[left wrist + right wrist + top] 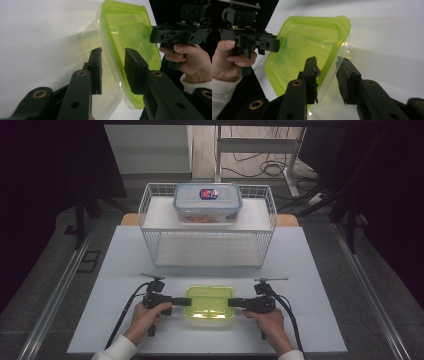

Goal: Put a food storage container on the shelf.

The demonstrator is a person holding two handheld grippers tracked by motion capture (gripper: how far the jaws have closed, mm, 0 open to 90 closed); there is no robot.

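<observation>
A clear plastic container with a yellow-green lid sits on the white table near its front edge. My left gripper comes in level from its left end and my right gripper from its right end. In the left gripper view the lid's rim runs between the left gripper's black jaws, one over the lid and one beside the clear wall, with a gap showing. In the right gripper view the rim likewise passes between the right gripper's jaws without being pinched. Each view shows the other hand at the far end.
A white wire rack stands at the back of the table. On its upper shelf rests a clear lidded box with blue clips and something orange inside. Dark floor, a desk frame and cables lie beyond the table.
</observation>
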